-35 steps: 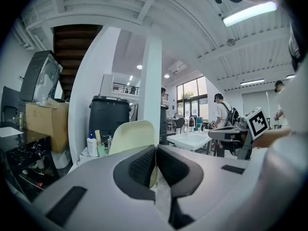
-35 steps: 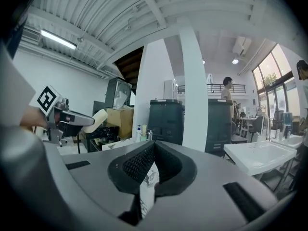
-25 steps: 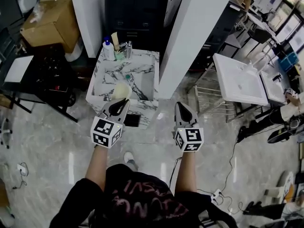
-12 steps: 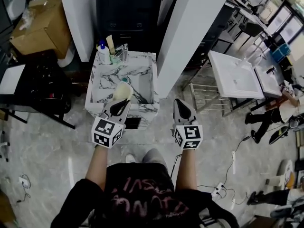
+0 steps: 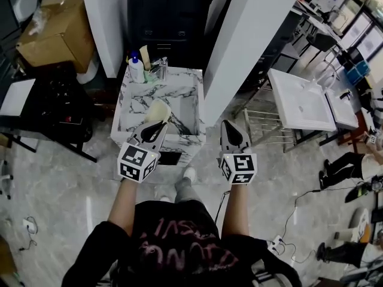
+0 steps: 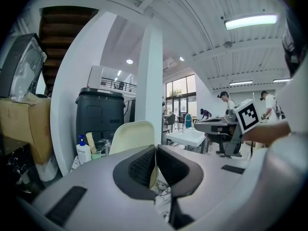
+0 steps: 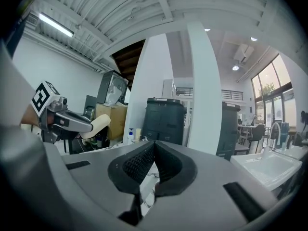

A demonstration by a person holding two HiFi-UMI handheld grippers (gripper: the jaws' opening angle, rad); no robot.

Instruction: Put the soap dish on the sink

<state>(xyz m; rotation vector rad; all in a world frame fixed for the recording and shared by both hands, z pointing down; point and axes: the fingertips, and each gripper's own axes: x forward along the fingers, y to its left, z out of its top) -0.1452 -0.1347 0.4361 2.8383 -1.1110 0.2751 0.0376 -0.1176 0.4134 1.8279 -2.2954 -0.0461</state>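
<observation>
Hovering over the front edge of the black-veined white marble sink [image 5: 121, 109], my left gripper [image 5: 157, 125] is clamped on the pale cream plastic soap dish [image 5: 157, 109], not down yet; right gripper [image 5: 227, 125] is closed on nothing.

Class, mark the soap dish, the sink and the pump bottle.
soap dish [image 5: 157, 110], head view, its cream middle.
sink [image 5: 182, 74], head view, bare back ledge.
pump bottle [image 5: 137, 69], head view, white body.
</observation>
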